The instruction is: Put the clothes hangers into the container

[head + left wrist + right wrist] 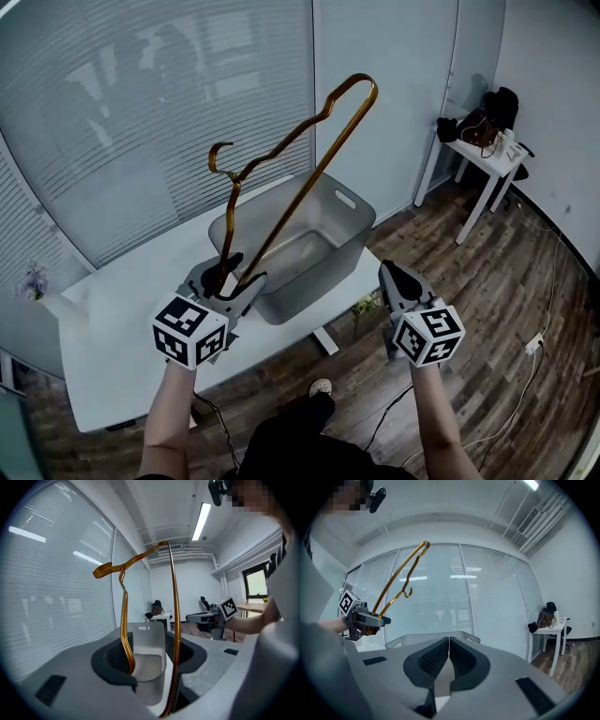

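We have the hanger point(175, 620) clamped in the left gripper point(228, 274), near the bin point(352, 211); the right gripper point(398, 281) is clenched, empty.

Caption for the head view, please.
Left gripper holds a gold hanger upright near the grey container; right gripper shut, empty.

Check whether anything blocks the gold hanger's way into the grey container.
Nothing visible does. The left gripper holds the hanger upright by the near rim of the container, which is open-topped and looks empty. The right gripper, shut and empty, is off to the side.
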Demonstrator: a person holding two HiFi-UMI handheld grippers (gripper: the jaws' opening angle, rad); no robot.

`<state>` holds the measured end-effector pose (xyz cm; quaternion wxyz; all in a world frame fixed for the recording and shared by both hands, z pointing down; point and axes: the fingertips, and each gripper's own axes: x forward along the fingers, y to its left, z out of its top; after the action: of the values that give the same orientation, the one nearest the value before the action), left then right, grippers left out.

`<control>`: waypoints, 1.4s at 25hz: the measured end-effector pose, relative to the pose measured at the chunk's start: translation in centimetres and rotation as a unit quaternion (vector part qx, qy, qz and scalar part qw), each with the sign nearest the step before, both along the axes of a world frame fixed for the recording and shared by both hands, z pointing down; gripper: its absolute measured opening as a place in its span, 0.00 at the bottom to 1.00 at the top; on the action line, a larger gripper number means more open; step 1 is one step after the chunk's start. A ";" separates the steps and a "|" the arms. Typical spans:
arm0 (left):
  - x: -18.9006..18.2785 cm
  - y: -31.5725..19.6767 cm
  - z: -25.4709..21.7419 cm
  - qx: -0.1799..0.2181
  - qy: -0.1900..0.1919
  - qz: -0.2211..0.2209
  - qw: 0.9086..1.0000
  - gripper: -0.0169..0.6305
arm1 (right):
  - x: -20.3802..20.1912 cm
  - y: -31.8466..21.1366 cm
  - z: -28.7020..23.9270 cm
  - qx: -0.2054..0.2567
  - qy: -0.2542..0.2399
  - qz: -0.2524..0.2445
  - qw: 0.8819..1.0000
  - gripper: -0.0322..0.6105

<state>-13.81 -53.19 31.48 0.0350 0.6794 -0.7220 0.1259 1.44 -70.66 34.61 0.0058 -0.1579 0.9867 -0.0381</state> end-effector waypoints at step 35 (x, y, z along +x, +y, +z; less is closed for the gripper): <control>-13.6 6.7 7.9 -0.426 -0.092 -0.009 0.900 0.37 | -16.4 -9.6 -6.3 0.072 -0.018 -0.102 0.992 0.10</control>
<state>-27.36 -46.47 39.38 0.2559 0.5784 -0.6054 0.4832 -14.94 -80.24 28.33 0.0311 -0.0549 0.9976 0.0301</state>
